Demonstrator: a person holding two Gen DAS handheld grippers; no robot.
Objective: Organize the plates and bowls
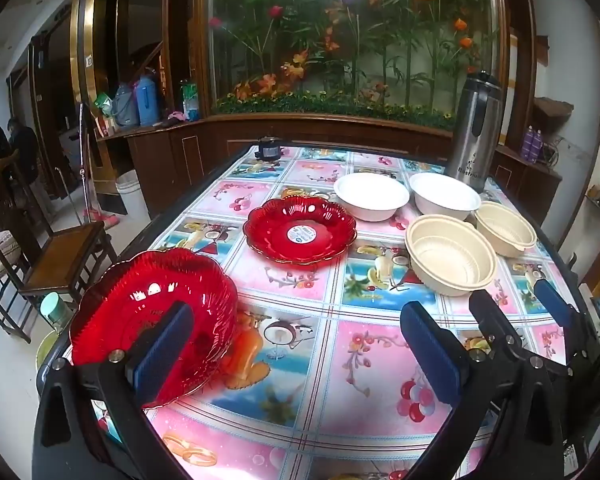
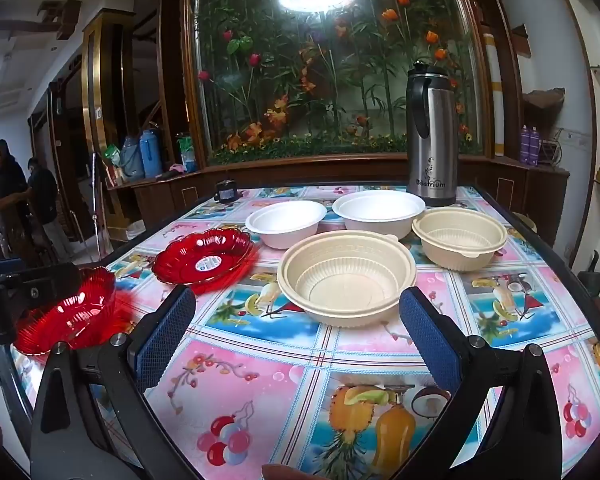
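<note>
We hold both claws wide open and empty over the worktop [image 2: 260, 368]: the left claw [image 1: 300, 344] sits beside a red plate [image 1: 152, 320] at lower left, the right claw [image 2: 298, 336] frames a beige bowl [image 2: 346, 276] at centre. A second red plate [image 1: 300, 228], two white bowls [image 2: 286, 222] and another beige bowl [image 2: 460, 236] lie beyond.

The steel thermos jug [image 2: 431, 136] at the far end of the bench carries the brand "Bostrium" low on its body, under a small flourish. The farther red plate [image 2: 205, 260] wears a round sticker, its print too small to read.
</note>
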